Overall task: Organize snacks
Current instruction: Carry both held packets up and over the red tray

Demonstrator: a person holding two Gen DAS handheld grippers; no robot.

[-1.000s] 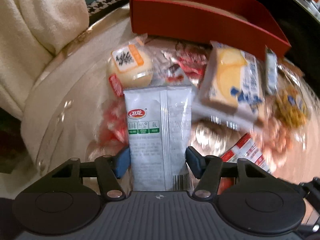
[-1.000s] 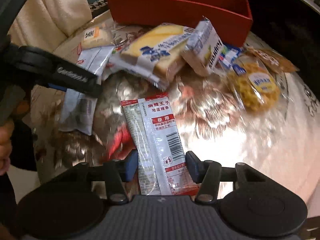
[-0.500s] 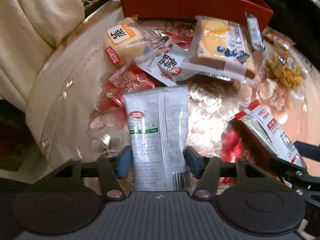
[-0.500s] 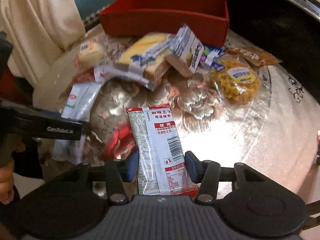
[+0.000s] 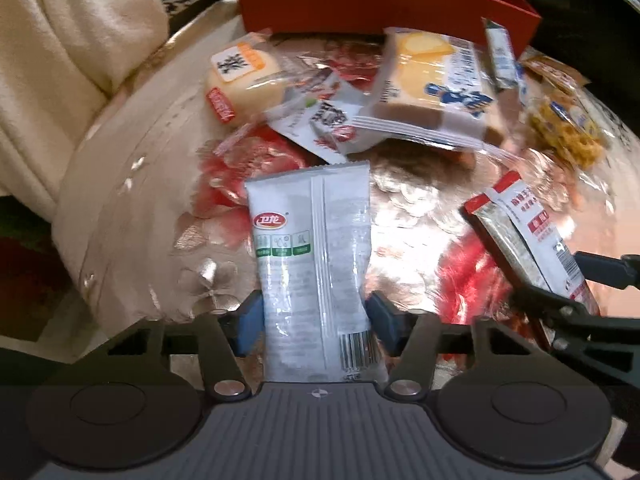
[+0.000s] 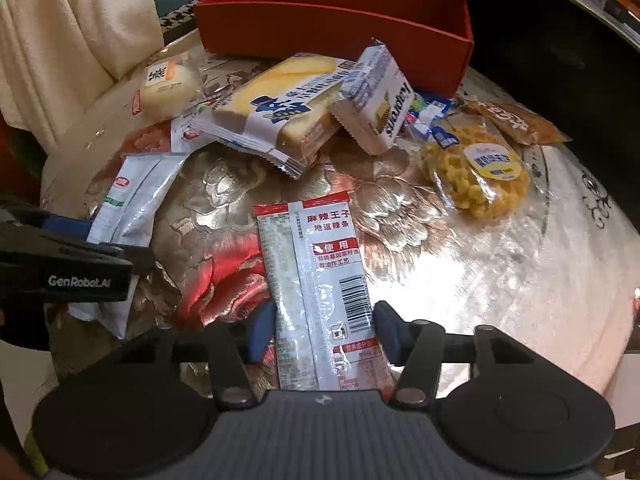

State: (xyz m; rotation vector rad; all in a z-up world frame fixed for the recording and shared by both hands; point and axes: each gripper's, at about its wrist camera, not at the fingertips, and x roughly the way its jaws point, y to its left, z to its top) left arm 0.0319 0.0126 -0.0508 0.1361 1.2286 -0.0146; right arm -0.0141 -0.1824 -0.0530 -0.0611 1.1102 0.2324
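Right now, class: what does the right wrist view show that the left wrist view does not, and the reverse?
Only the right wrist view shows the "GenRobot.AI" lettering on the other gripper's finger.

Only the left wrist view shows the white packet's barcode.

Both show the red box, sliced cake packet, yellow snack bag, white packet in the left gripper, and red-and-white packet in the right gripper.
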